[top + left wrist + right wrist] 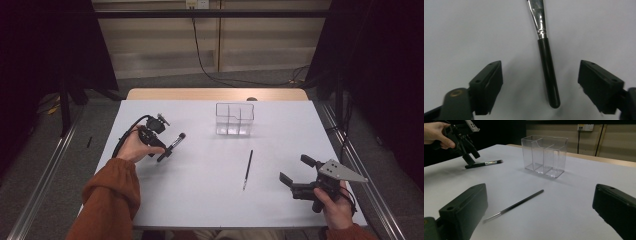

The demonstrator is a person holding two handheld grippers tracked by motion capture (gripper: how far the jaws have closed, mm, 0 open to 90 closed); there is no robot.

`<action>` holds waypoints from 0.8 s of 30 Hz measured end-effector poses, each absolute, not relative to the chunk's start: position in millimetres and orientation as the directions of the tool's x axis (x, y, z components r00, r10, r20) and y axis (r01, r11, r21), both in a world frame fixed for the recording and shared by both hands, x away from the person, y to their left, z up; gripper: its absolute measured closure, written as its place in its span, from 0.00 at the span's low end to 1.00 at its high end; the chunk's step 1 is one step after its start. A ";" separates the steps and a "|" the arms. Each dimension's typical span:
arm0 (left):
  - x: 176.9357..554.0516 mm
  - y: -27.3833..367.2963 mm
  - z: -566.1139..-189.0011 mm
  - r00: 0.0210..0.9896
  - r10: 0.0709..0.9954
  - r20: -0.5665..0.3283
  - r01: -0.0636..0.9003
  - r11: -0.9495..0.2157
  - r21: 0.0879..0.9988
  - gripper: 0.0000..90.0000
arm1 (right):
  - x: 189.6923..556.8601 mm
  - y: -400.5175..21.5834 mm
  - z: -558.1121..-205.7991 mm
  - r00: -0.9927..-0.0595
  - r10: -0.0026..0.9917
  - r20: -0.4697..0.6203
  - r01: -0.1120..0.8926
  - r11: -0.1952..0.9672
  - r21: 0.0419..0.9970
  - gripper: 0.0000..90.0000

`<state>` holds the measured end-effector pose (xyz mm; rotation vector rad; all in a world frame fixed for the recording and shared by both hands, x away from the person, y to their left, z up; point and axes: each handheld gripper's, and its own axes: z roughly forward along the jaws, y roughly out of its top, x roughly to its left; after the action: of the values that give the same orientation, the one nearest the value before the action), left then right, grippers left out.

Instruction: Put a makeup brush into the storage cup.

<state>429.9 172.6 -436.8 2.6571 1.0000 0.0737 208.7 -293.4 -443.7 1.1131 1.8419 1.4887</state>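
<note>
White-topped table [200,195] with a thick black brush [172,145], a thin brush [247,169], and a clear divided organizer [234,119]

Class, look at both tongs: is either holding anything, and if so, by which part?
Nothing is held. The left tongs stand open astride the thick brush's black handle, pads apart from it. The right tongs are open.

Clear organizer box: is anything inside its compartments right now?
Nothing shows inside the clear organizer box; through its walls every compartment looks empty. The thick brush and the thin brush both lie on the table outside it. Nothing covers the box's interior.
</note>
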 end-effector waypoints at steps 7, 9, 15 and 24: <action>430.9 163.8 -443.2 0.758 0.648 -0.072 0.646 -0.731 0.222 0.38 | 208.7 -292.9 -444.0 -0.533 0.841 0.096 0.276 0.065 0.959 0.00; 430.7 160.9 -444.7 0.764 0.641 -0.067 0.640 -0.742 0.201 0.41 | 208.7 -292.8 -444.0 -0.533 0.841 0.096 0.276 0.066 0.959 0.00; 430.6 158.7 -446.3 0.760 0.649 -0.033 0.642 -0.743 0.189 0.56 | 208.9 -292.8 -444.3 -0.534 0.840 0.097 0.278 0.066 0.958 0.00; 431.0 155.6 -445.2 0.747 0.664 -0.029 0.659 -0.735 0.158 0.78 | 208.7 -292.2 -444.3 -0.539 0.837 0.097 0.280 0.070 0.957 0.00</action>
<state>431.0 155.6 -445.2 2.7869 1.0628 0.0439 208.7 -292.2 -444.3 1.1061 1.8628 1.4866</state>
